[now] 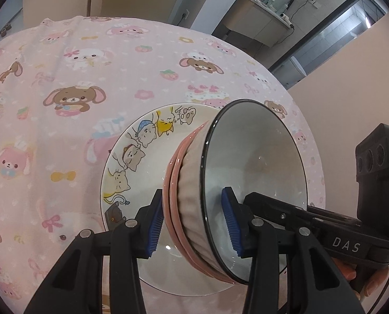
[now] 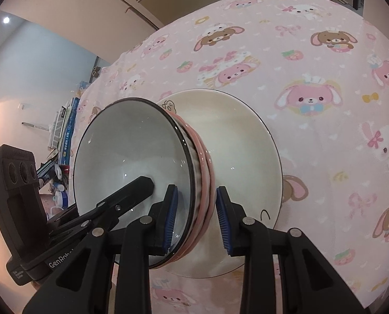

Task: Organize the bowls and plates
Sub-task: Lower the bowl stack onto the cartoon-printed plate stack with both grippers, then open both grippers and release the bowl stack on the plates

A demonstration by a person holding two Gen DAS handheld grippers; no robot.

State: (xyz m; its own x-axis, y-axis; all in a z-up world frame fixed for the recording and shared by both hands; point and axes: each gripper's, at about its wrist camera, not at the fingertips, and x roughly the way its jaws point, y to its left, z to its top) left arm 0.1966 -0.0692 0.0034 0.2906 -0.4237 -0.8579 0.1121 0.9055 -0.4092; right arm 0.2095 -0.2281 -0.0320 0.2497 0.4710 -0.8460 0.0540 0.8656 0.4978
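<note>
Step in hand, by my reading: a nested stack of bowls is carried by both claws together, held just above the big plate [image 1: 121, 167], probably to be set down in its middle.

Left gripper [image 1: 194, 222]: one blue pad sits inside the white bowl [image 1: 257, 162], the other against the outside of the stack, on the pink rims. It looks clamped on the stack's wall.

Right gripper [image 2: 197, 219]: same arrangement on the opposite side of the stack, one pad inside the white bowl [image 2: 131, 151], one outside by the pink rims. The outer pad may stand a hair off the rim; I take it as gripping, not certain.

Containers:
- White bowl, dark rim, topmost, empty and glossy.
- Pink bowls [image 1: 175, 180] nested under it; two pink rims show, more I cannot tell.
- Big plate with cartoon cats round its edge, lying flat on the pink tablecloth [image 1: 71, 60], nothing on it that I can see. Whether the stack's foot touches it is hidden.

Next move calls for: lowering both claws evenly so the stack stays level, landing it centred on the plate, then opening both claws and drawing the inner pads up out of the bowl without dragging it.

Risk: uneven release tips the stack.
</note>
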